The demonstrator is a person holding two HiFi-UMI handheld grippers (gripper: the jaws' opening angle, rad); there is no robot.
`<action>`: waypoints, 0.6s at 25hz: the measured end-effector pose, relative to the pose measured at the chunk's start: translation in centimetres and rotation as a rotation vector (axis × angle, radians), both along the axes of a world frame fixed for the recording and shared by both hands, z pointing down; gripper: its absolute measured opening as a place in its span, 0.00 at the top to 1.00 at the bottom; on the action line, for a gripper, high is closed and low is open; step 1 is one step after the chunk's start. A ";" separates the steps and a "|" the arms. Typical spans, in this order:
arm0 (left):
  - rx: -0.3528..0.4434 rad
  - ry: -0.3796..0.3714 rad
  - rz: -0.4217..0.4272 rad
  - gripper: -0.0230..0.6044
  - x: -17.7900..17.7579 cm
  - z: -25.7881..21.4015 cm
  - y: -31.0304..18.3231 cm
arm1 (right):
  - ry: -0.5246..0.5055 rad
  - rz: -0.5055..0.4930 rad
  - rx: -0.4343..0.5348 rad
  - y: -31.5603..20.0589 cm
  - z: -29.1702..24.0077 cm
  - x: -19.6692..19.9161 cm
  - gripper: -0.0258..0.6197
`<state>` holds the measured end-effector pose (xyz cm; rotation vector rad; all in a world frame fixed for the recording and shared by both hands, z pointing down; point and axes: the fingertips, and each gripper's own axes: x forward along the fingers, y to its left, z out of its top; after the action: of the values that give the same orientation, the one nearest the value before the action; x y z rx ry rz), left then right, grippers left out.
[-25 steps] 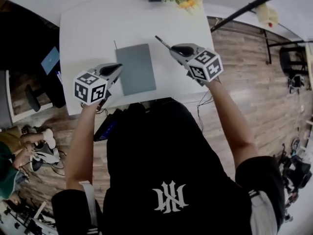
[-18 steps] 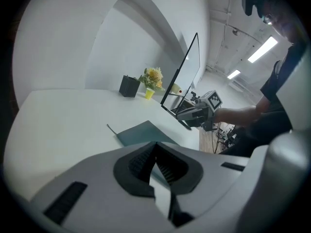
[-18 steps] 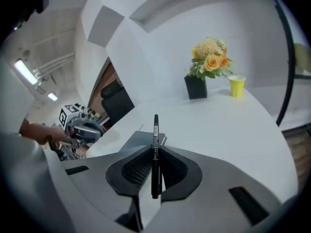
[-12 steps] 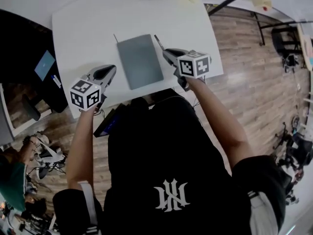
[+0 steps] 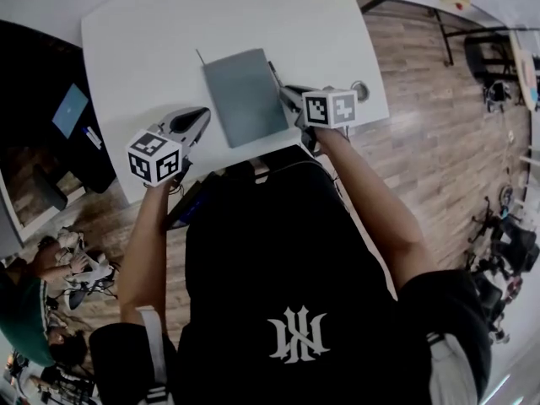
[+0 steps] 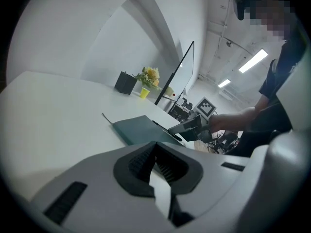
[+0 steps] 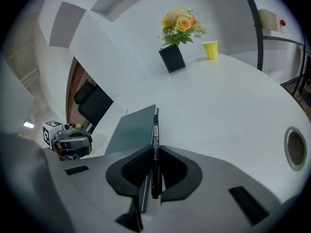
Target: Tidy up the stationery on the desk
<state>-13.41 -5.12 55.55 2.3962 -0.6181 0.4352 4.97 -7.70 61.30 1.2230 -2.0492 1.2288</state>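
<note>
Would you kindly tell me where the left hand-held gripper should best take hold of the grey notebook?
Probably its left long edge, coming in low from the left. The notebook lies flat and thin on the desk, that edge faces the left hand-held gripper, and the right hand-held gripper with its pen crowds the other side.

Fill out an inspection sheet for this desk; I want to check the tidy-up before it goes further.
Surface: white desk, mostly bare.
Job's things: grey notebook, closed and lying flat; black pen next to its edge.
Clutter: flower vase and yellow cup at the far edge.
Grippers: left gripper shut, empty; right gripper shut on the pen.
Cables: nothing seen on the desk.
Surroundings: wood floor, dark chair.
</note>
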 end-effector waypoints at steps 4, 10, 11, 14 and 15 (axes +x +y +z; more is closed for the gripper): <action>-0.004 0.018 0.003 0.96 0.5 -0.1 0.2 | 0.001 -0.006 -0.014 0.4 0.2 -0.3 0.86; -0.011 0.030 0.023 0.96 1.1 -0.2 0.8 | -0.002 -0.014 -0.026 0.6 0.2 -0.2 0.86; -0.011 0.030 0.026 0.96 1.2 -0.2 0.8 | -0.001 -0.020 -0.028 0.6 0.3 -0.2 0.86; -0.012 0.030 0.031 0.96 1.1 -0.1 0.7 | -0.014 -0.037 -0.034 0.6 0.3 -0.3 0.86; -0.013 0.031 0.030 0.96 1.1 -0.1 0.7 | -0.023 -0.042 -0.037 0.7 0.3 -0.3 0.86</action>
<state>-12.34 -4.41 55.43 2.3983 -0.5641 0.4129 4.68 -7.04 61.55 1.1480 -2.0492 1.2609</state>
